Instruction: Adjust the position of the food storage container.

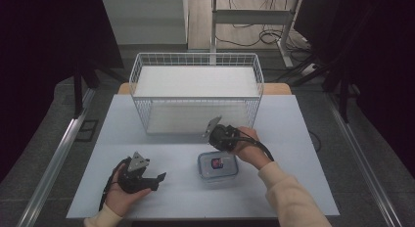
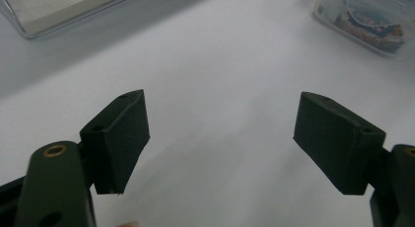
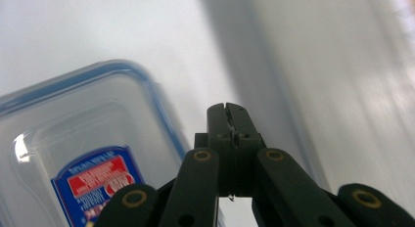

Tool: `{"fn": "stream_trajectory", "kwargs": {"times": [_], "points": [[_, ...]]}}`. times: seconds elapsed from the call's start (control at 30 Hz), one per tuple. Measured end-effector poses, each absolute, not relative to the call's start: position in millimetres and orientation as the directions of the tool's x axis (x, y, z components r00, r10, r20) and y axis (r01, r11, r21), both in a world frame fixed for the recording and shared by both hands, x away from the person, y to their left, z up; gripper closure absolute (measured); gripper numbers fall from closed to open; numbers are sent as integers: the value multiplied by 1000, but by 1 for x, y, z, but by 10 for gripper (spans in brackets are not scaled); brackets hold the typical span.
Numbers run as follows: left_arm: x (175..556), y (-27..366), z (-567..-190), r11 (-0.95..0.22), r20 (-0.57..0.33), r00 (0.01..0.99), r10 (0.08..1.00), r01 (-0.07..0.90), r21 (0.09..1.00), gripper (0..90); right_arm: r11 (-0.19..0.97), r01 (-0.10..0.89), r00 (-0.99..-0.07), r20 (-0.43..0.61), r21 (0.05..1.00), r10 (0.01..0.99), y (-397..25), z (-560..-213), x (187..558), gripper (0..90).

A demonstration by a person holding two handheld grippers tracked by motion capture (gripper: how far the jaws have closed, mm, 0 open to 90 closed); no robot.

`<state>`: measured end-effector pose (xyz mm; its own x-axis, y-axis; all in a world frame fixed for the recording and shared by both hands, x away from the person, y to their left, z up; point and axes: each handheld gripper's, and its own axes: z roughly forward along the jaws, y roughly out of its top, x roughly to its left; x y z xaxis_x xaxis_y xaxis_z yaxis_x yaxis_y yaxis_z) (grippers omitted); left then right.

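**One lidded box, one wire basket, two grippers on the tabletop**

The tabletop (image 1: 293, 188) carries two containers. One white wire basket (image 1: 195, 90) stands against the far edge, midway along it; nothing shows inside but its pale floor. One clear plastic box (image 1: 218, 167) with a blue-rimmed lid lies nearer the near edge, right of centre, long axis roughly parallel to that edge; a red and blue label shows through the lid.

The left gripper (image 1: 157, 179) rests low near the near-left corner, jaws spread wide, pointing toward the box. The right gripper (image 3: 229, 119) hovers just beyond the box's far edge, jaws pressed together on nothing.
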<state>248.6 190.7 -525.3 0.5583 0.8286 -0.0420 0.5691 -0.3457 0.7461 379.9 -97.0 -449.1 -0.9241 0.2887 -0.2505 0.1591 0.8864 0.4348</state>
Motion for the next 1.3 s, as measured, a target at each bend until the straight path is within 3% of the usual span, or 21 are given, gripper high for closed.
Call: {"fn": "stream_trajectory", "kwargs": {"times": [0.2, 0.47, 0.7, 1.3], "points": [[249, 190, -525, -347, -40, 559, 828, 568, 746, 205, 788, 320, -837, -232, 526, 495, -141, -437, 365, 895], [248, 190, -523, -330, -54, 551, 833, 572, 751, 205, 709, 409, -783, -178, 574, 596, -194, -449, 339, 895], [247, 191, -520, -324, -58, 555, 829, 563, 760, 205, 699, 464, -786, -110, 544, 608, -213, -476, 326, 895], [246, 190, -520, -318, -58, 555, 830, 555, 769, 207, 748, 434, -836, -86, 502, 542, -190, -494, 315, 895]]}}
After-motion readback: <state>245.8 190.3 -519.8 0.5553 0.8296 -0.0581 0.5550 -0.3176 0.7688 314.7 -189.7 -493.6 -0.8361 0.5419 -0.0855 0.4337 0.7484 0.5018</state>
